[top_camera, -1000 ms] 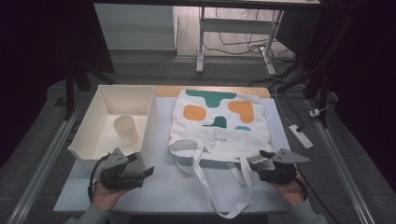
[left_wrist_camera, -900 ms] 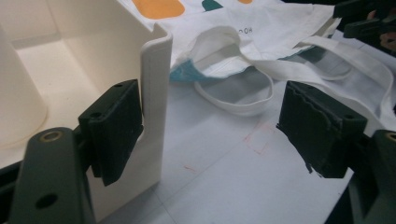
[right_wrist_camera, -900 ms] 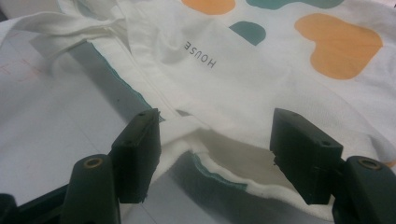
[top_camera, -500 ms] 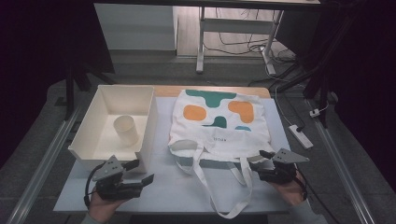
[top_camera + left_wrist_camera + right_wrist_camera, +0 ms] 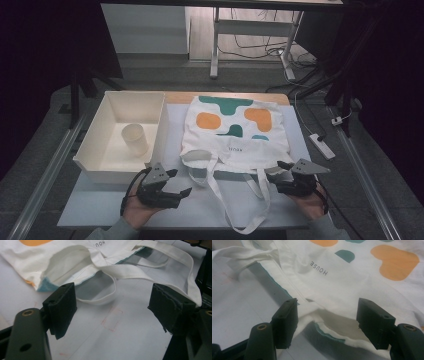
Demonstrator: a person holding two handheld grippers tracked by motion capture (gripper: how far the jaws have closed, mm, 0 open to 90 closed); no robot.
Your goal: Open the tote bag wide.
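- a white cloth bag [image 5: 235, 127] lies flat in the middle of the table [image 5: 100, 207]. it has orange and green blobs on it and small letters near its open end.
- the open end of the bag faces the near side, toward the person. its two long straps [image 5: 250, 200] flop out over the table, and one loop reaches almost to the near edge.
- the left gripper [image 5: 172, 185] sits at the near left, just left of the straps. its jaws are wide apart with nothing between them. they point to the right, toward the bag.
- in the left gripper view, the left gripper [image 5: 112, 307] looks at the open mouth of the bag [image 5: 75, 265] and a strap loop [image 5: 100, 298] lying on the table just in front of its jaws. the jaws do not touch the cloth.
- the right gripper [image 5: 280, 172] sits at the near right corner of the bag. its jaws are spread apart too.
- in the right gripper view, the right gripper [image 5: 327, 315] has the bag's [image 5: 352, 282] near edge sitting between its two jaws. the cloth there is lifted a bit, so you can see the green lining. the pads are not squeezing it.
- a white box [image 5: 95, 165] stands on the far left of the table, well apart from the bag. a small cream cup [image 5: 135, 139] stands inside it.
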